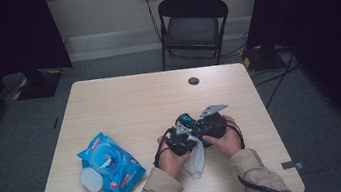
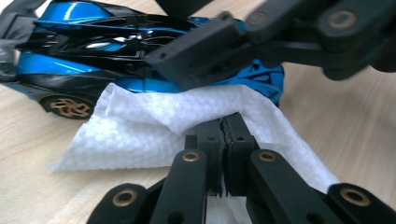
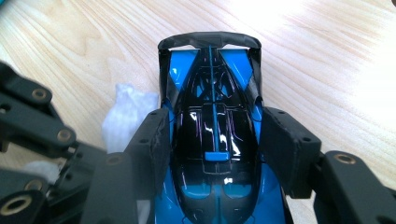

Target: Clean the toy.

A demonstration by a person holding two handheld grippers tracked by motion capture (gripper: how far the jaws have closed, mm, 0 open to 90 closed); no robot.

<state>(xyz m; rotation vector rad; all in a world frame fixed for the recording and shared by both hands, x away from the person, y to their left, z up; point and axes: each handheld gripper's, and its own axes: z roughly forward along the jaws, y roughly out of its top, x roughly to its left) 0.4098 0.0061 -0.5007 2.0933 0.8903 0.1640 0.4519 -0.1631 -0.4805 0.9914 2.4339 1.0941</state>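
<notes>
The table (image 1: 124, 102) carries the work near its front edge. There the right gripper (image 3: 212, 140) clamps the blue toy car (image 3: 212, 116) by its sides, while the left gripper (image 2: 223, 128) — jaws pinched shut on a white wipe (image 2: 140, 126) — should rub along the body with light pressure. The wipes packet (image 1: 110, 165) lies well apart, probably open; only the right gripper's jaw crowds the wipe.

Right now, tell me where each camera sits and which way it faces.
High view: above the person's side, looking forward and down at the table; both forearms, hands and the wipes pack show.
Left gripper view: on the left gripper, looking along its jaws shut on the wipe.
Right gripper view: on the right gripper, its jaws clamping the car.
Both gripper views share car and wipe.
</notes>
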